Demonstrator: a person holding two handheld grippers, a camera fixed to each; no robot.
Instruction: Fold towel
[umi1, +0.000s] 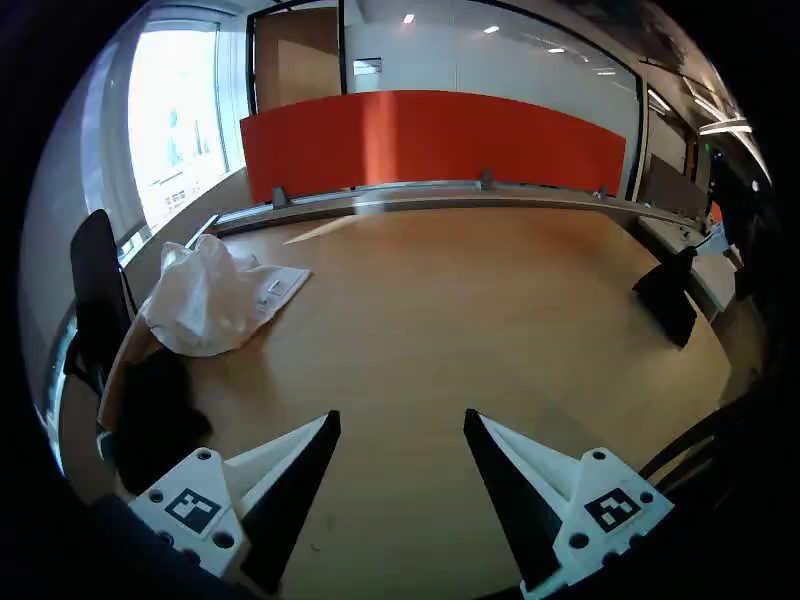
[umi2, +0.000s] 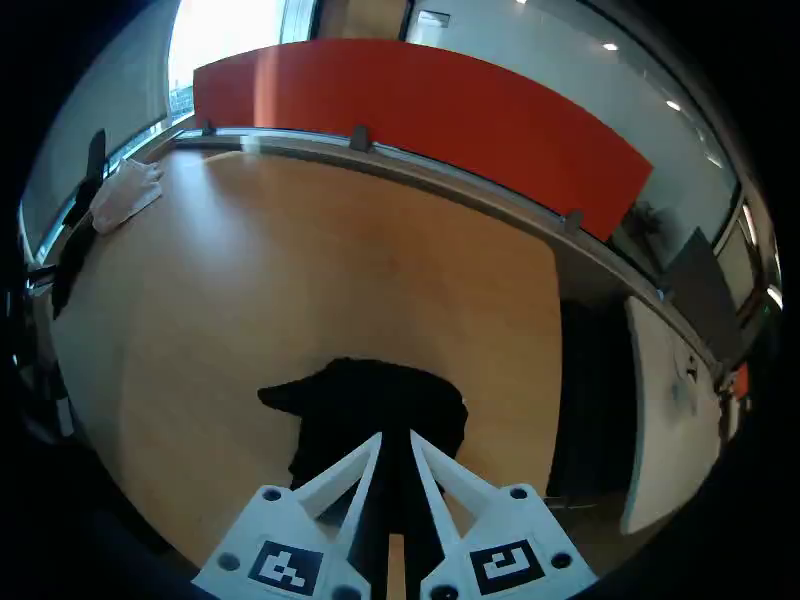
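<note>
Though bunched, towel (umi2: 345, 400) in right claw (umi2: 395, 435)

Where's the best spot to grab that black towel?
Probably the pointed corner of the black towel, which sticks out to the left in the right gripper view. Come in from that side over the table: the corner looks thin and free, the middle bunched.

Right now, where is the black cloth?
In the right gripper view, the black cloth lies on the wooden desk at the tips of the right gripper, near the desk's right-hand edge.
</note>
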